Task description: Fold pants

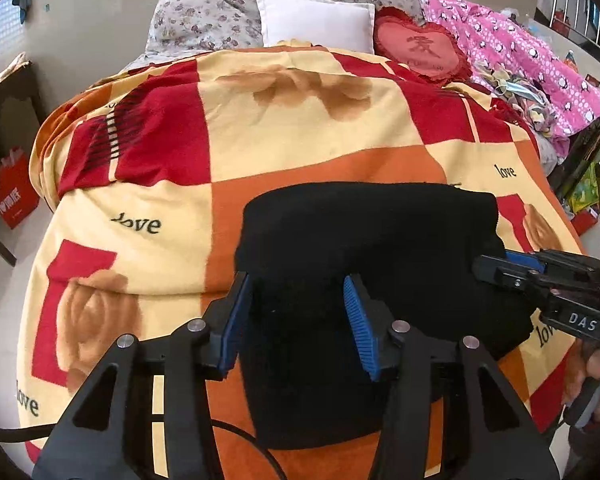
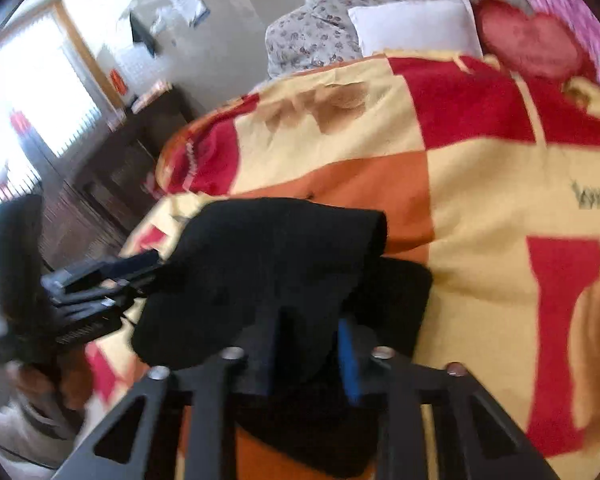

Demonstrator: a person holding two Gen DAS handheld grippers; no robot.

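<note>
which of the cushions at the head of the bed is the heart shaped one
The red cushion with a frilled edge and a character stitched on its face. It lies to the right of the plain white square pillow, next to the pink spotted quilt.

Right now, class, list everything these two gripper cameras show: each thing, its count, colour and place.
pants: one, black, folded on the blanket's near part
blanket: one, red, orange and cream checks, over the bed
white pillow: one, at the bed's head
heart cushion: one, red, right of the pillow
floral bedding: grey, behind the pillow
pink quilt: one, at the bed's far right
red bag: one, on the floor, left
left gripper: black, blue pads, open over the pants
right gripper: black, shut on the pants' edge
</note>
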